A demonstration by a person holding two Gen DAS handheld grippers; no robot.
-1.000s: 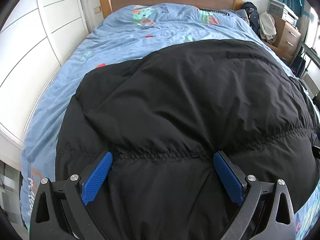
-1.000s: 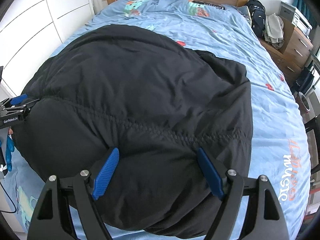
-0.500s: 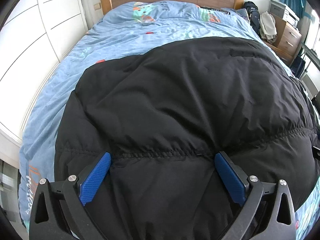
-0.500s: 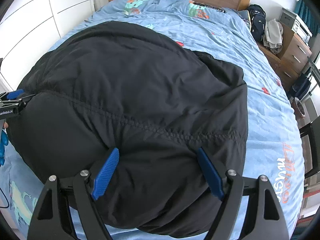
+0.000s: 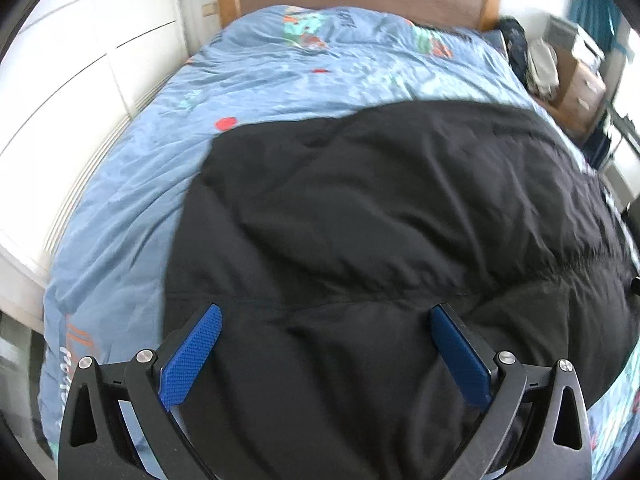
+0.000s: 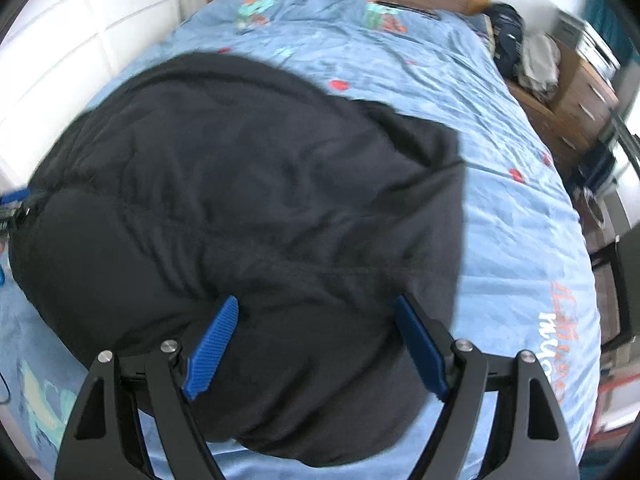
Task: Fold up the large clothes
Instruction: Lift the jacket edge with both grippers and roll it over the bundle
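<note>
Since the earlier frame, more bed (image 5: 132, 184) shows beyond the black jacket (image 5: 380, 240), which lies on it. Bedcover lettering is blurred, unreadable. Left hand-held gripper (image 5: 325, 312) and right hand-held gripper (image 6: 316, 304): jaws wide apart over the jacket, gripping nothing.

Both the left gripper (image 5: 325, 311) and right gripper (image 6: 316, 304) point steeply downward (blue-padded jaws spread wide).

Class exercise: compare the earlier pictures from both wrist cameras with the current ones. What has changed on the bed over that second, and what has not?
Both views now blur and show more bare blue duvet beyond the black padded coat, so both hands have shifted. Nothing was taken hold of or let go. The left gripper and right gripper keep their jaws wide over the coat's near part, which stays spread on the bed.
</note>
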